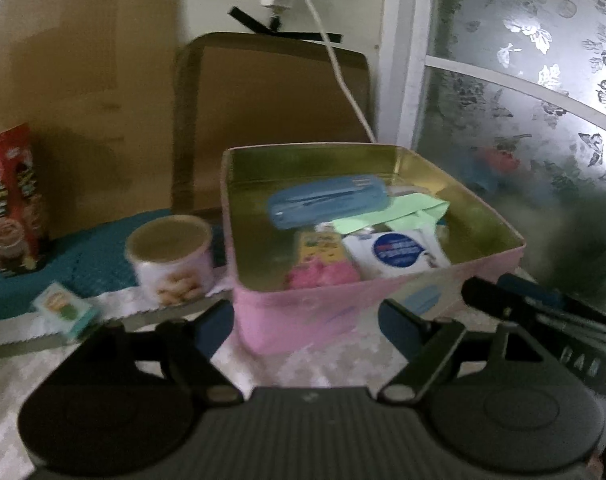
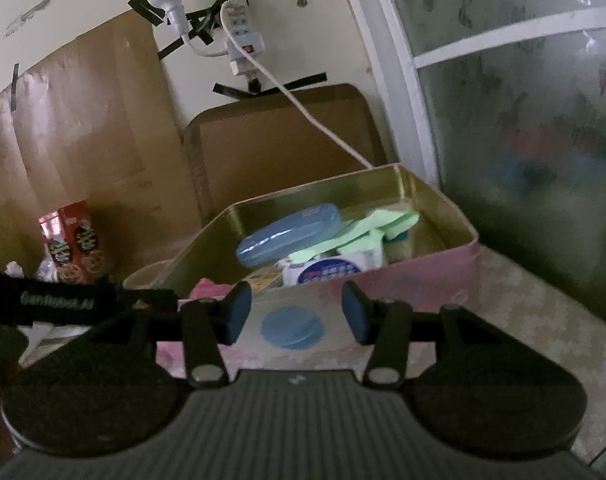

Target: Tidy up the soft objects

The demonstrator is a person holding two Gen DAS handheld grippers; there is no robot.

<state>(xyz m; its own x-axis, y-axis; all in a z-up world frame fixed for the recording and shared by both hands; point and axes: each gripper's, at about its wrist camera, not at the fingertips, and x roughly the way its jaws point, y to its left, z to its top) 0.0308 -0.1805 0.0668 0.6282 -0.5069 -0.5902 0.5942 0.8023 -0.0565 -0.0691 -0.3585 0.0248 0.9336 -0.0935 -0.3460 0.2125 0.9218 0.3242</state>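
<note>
A pink tin box (image 1: 315,312) with a gold inside stands on the table, also in the right wrist view (image 2: 423,280). In it lie a blue case (image 1: 327,200), a green cloth (image 1: 395,210), a white and blue pouch (image 1: 395,254), a pink soft item (image 1: 323,274) and a yellow packet (image 1: 319,246). The blue case (image 2: 289,234) and green cloth (image 2: 375,226) show in the right view too. My left gripper (image 1: 307,326) is open and empty before the box's near wall. My right gripper (image 2: 297,316) is open and empty, also just before the box.
A round biscuit tin (image 1: 169,258) stands left of the box, a red snack box (image 1: 11,204) further left on a teal mat (image 1: 91,256), and a small green packet (image 1: 65,308) in front. A brown lid (image 1: 271,116) leans against the wall. A frosted window (image 1: 543,120) is on the right.
</note>
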